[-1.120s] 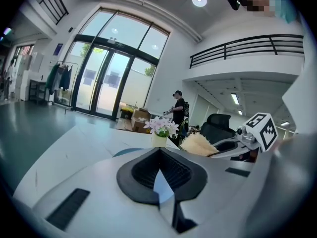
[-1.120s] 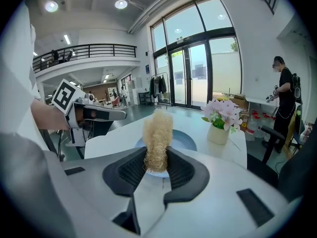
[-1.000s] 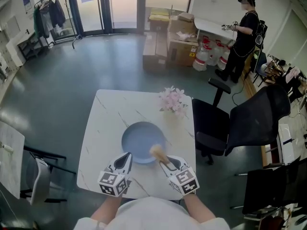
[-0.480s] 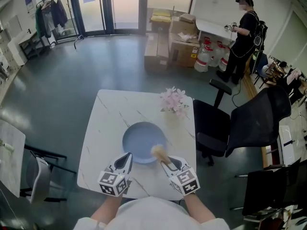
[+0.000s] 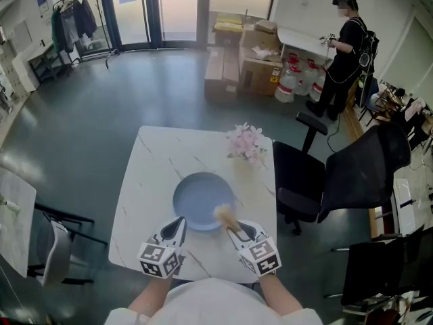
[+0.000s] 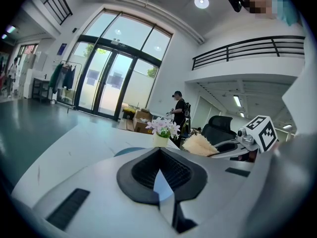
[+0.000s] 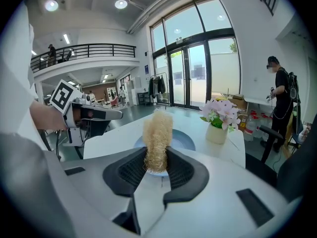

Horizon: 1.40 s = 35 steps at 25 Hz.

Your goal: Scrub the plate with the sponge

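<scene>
White marbled desk [image 5: 152, 181], seen from over the holder's head; the holder stands at its 6 o'clock edge. A blue plate [image 5: 196, 198] lies flat on the desk, a little toward 6 from centre, with nothing on its face. Flowers [image 5: 245, 141] in a small pale pot stand at the 1 o'clock corner, well apart from the plate. The left tool [image 5: 180, 220] is at the plate's 7 o'clock, tips just at the rim and aimed toward 12. It is clenched and empty: its own view shows the ribbed pads meeting, with a sliver of blue plate below them. The right tool [image 5: 235, 229] is at the plate's 5 o'clock, angled toward 11. Its jaws are clamped on the lower end of the sponge [image 5: 221, 213], a tan, fibrous, loofah-like piece. The sponge sticks out past the tips and over the plate's rim at about 4 o'clock; I cannot tell whether it touches the plate. In the right tool's own view the sponge stands upright between the pads, with the plate just behind it. Around the room, a black chair [image 5: 352, 171] is just beside the desk's 3 o'clock side. Boxes [image 5: 240, 53] are stacked off at 12 o'clock, with jugs [image 5: 294, 78] beside them. A person [image 5: 345, 49] in black stands near the jugs at 1 o'clock. A rack [image 5: 71, 19] of clothes is at 11 o'clock by the glass doors [image 5: 155, 9].
</scene>
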Each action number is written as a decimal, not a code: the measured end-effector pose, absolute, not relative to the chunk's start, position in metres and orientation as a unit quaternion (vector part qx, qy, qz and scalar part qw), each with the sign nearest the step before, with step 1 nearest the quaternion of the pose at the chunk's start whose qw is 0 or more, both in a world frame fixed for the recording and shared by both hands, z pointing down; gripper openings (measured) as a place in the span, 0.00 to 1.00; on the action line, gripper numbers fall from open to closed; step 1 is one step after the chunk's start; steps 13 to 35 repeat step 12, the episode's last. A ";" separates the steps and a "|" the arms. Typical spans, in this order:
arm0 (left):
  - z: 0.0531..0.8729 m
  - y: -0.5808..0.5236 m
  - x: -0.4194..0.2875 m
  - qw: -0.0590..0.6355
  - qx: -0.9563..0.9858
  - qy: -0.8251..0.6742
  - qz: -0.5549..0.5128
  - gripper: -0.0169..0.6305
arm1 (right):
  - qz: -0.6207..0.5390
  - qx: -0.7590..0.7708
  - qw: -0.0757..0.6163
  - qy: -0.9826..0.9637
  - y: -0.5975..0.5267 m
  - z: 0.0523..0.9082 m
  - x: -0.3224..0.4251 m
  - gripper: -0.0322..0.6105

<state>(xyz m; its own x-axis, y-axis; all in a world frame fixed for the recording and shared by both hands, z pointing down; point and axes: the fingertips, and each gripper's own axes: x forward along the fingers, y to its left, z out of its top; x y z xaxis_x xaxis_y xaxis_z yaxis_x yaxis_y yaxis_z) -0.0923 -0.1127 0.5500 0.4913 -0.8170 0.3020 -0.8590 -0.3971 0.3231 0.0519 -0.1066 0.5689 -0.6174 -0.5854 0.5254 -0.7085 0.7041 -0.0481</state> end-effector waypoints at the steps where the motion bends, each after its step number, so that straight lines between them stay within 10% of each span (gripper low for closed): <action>1: 0.551 -0.113 -0.092 0.223 0.834 -0.502 0.047 0.08 | 0.126 0.364 0.243 -0.890 -0.107 0.569 0.052 0.24; 35: 0.554 -0.112 -0.088 0.230 0.835 -0.498 0.043 0.08 | 0.126 0.369 0.242 -0.889 -0.106 0.568 0.056 0.24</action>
